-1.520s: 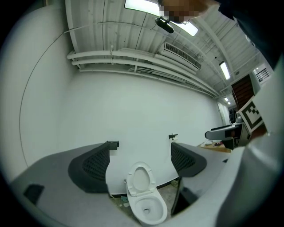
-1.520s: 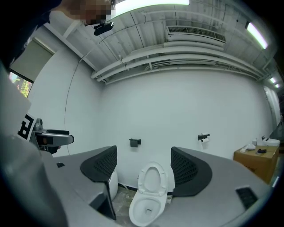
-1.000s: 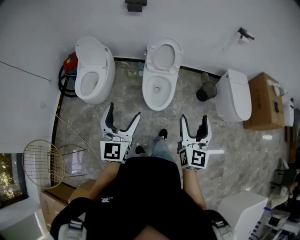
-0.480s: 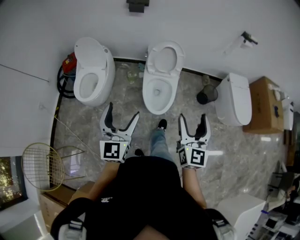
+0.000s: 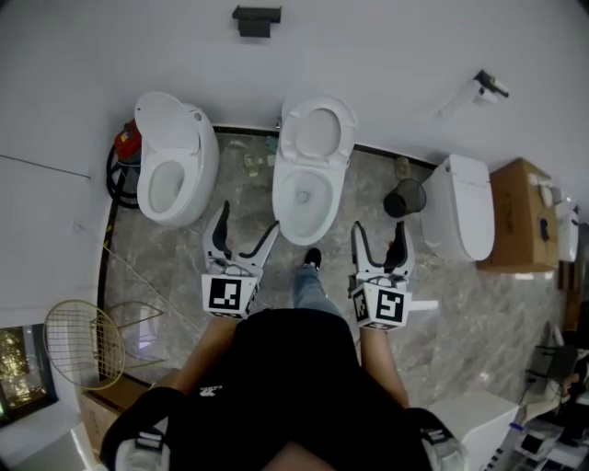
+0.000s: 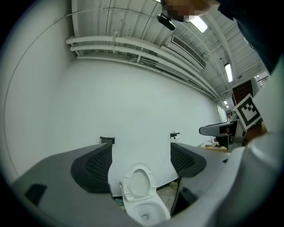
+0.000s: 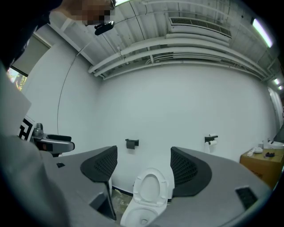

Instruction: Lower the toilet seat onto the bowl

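Holds left gripper (image 5: 247,219) and right gripper (image 5: 379,228) empty, jaws spread wide, just short of the front rim of the middle bowl (image 5: 302,201), one toward each side, with the toilet seat (image 5: 317,134) upright against the wall (image 5: 386,64) and marble floor (image 5: 366,182) open toward the open toilet (image 5: 170,177) at left and the closed toilet (image 5: 465,207) at right.

- A plain white wall (image 5: 396,46) runs along the back, carrying a black bracket (image 5: 255,18) and a toilet-paper holder (image 5: 486,85).
- The floor (image 5: 479,304) is grey marbled tile.
- A cardboard box (image 5: 520,216) stands at the right, and a small black bin (image 5: 405,198) sits near the wall.
- Strip lights (image 6: 199,24) and white pipes (image 6: 133,45) cross the ceiling.
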Demonstrator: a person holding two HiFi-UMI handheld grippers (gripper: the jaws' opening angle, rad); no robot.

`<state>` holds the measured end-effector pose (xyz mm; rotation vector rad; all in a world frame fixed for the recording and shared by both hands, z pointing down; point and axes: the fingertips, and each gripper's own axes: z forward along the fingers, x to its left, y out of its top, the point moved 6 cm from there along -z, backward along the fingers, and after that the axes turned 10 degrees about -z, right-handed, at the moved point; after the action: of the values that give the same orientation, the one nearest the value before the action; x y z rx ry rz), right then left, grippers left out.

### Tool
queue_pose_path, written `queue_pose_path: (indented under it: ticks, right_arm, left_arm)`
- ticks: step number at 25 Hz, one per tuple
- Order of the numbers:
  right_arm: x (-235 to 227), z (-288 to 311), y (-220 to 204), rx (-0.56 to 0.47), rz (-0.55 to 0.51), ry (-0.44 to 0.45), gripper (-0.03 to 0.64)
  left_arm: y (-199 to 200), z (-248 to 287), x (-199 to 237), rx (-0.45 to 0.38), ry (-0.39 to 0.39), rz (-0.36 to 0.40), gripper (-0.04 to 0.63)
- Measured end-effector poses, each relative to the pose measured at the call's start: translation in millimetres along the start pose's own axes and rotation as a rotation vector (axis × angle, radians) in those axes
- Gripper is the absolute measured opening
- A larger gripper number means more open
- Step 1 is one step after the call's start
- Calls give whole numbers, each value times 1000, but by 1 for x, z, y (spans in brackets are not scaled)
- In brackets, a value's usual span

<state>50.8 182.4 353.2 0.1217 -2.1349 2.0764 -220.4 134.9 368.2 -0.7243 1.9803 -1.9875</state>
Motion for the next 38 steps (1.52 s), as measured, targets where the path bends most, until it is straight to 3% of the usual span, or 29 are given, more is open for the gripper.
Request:
queue_pose_path:
  ticks: [2,6,12,17,20,29,38]
  right_arm:
    - [-15,20,-2,-2,2,4,373]
    - [-44,62,-10,13,17,29,373]
    - [-88,121,-21,24,32,64,373]
    - [-122,159,-32,34,45,88,373]
    - [-135,178,-39,42,51,106,373]
    - [-138,218,-64,94,55,126,373]
    - [-121,262,-97,166,-25,152,370]
  left_arm:
    - [0,24,-1,3,0,26,410]
    - [3,73,-6,23,17,3,405]
    - [1,147,-19,50,22,28,403]
    - [-3,196,-30,71,40,-8,403]
    - [-4,218,-35,74,35,15,403]
    - [-22,254,-23,152,21,38,403]
    - [-58,299,14,242,-91,120,391]
